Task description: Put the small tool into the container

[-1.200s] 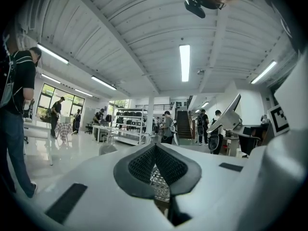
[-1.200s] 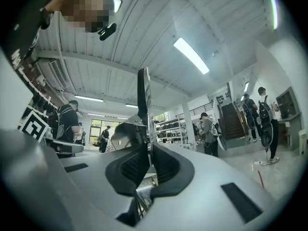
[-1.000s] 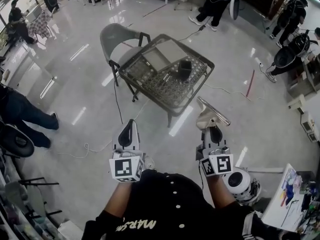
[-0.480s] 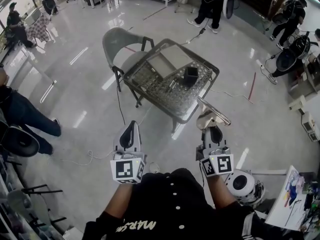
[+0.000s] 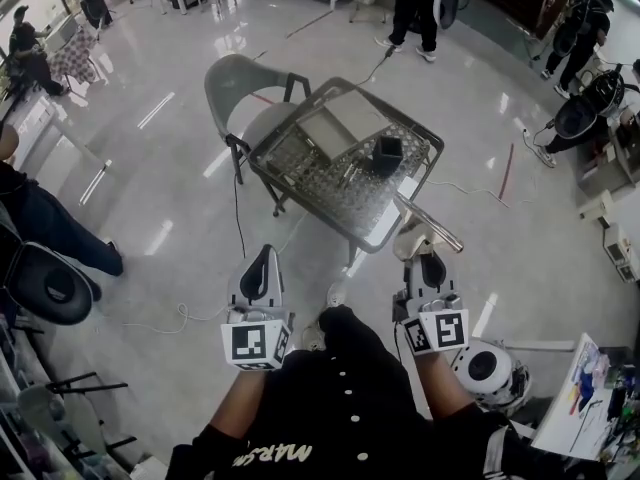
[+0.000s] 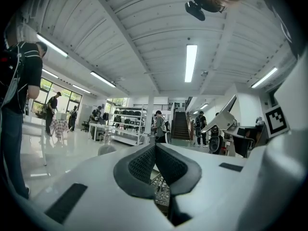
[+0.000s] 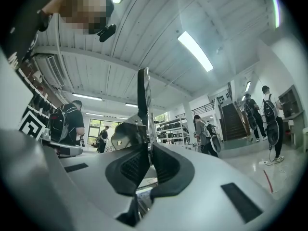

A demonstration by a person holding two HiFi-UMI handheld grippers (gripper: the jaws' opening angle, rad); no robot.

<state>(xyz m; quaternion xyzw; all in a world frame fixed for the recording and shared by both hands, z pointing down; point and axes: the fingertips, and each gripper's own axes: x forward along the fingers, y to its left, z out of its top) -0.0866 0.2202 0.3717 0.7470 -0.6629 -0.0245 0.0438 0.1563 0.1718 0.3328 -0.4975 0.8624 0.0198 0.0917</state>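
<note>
Head view: left gripper (image 5: 262,253), right gripper (image 5: 429,257) clamping one tool (image 5: 416,234), one container (image 5: 387,154).

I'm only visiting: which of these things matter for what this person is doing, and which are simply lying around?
Part of the job:
- right gripper, clamped on the metal tool
- black container, standing on the glass table
- left gripper, shut and empty

Just lying about:
- grey chair
- flat grey tray
- floor cable
</note>
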